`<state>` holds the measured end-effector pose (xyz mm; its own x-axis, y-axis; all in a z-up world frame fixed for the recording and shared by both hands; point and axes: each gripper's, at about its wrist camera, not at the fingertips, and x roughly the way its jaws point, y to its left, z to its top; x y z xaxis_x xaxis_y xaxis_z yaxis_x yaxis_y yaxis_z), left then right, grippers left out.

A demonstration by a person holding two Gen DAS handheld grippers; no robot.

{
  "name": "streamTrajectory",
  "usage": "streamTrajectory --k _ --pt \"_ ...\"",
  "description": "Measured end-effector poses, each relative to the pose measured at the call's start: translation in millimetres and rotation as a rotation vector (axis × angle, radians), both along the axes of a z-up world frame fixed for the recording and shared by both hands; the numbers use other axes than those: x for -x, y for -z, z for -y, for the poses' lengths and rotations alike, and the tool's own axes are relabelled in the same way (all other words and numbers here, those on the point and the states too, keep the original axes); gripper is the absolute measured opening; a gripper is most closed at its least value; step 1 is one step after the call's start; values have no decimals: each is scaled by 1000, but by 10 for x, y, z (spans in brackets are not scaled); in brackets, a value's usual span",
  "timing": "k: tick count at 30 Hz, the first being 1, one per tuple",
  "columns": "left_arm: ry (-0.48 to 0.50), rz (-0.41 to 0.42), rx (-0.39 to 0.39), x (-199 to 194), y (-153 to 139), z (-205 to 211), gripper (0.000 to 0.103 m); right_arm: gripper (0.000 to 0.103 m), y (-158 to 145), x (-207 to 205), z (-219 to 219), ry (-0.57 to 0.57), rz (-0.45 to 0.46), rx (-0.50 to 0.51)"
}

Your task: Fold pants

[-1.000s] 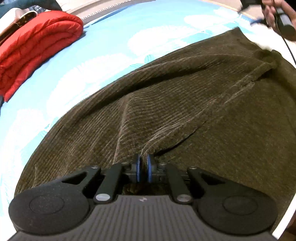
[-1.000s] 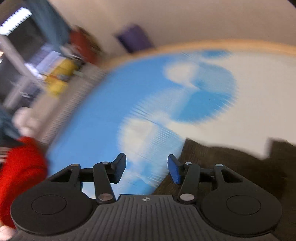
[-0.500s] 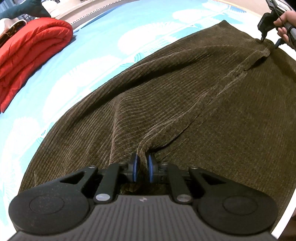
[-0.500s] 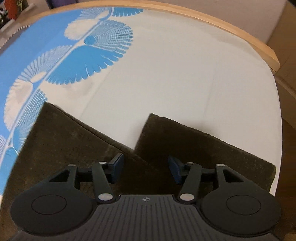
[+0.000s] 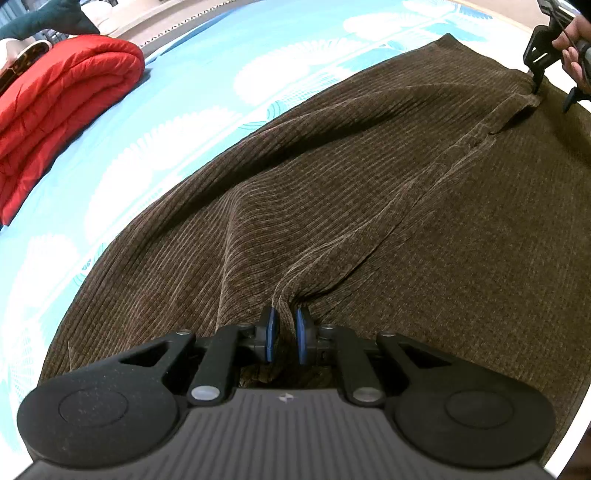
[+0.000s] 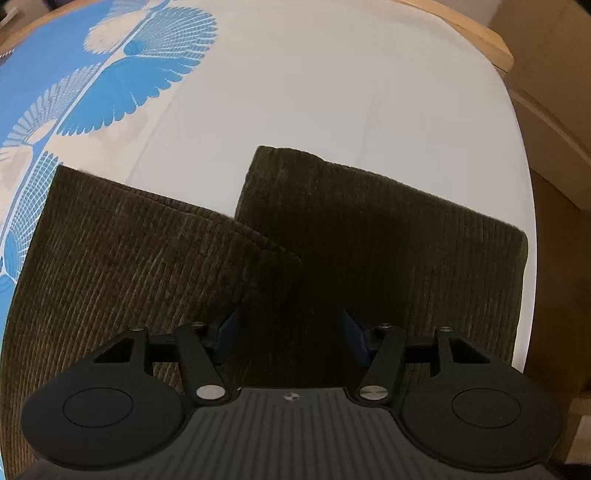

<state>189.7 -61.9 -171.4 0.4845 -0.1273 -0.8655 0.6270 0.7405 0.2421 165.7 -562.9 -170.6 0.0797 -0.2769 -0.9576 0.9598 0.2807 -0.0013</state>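
Observation:
Brown corduroy pants [image 5: 369, 192] lie spread on the bed. My left gripper [image 5: 284, 334] is shut on a pinched ridge of the fabric at the near end; the cloth rises in a fold from the blue pads [image 5: 271, 332]. My right gripper [image 6: 291, 332] is open, low over the two leg ends [image 6: 369, 236], straddling the overlap where one leg lies on the other. In the left wrist view the right gripper [image 5: 550, 92] shows at the far end, its tips down on the hem.
A folded red quilt [image 5: 55, 110] lies at the far left on the blue patterned sheet [image 5: 184, 110]. A wooden bed frame [image 6: 480, 33] curves round the mattress edge. The white sheet edge [image 6: 332, 92] lies beyond the leg ends.
My right gripper swung from facing the room down onto the leg ends and closer, staying open. My left gripper kept its hold, its pads a little wider apart.

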Motion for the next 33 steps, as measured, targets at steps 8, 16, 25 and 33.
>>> streamTrajectory --k 8,16,25,33 --pt "0 0 1 1 -3 -9 12 3 -29 -29 -44 -10 104 -11" --pt "0 -2 6 -3 -5 -28 12 43 -185 160 100 63 107 -15" --pt "-2 -3 -5 -5 5 20 12 49 57 175 126 13 56 -88" --pt "-12 9 5 11 -18 -17 11 0 -594 -105 93 -166 400 181"
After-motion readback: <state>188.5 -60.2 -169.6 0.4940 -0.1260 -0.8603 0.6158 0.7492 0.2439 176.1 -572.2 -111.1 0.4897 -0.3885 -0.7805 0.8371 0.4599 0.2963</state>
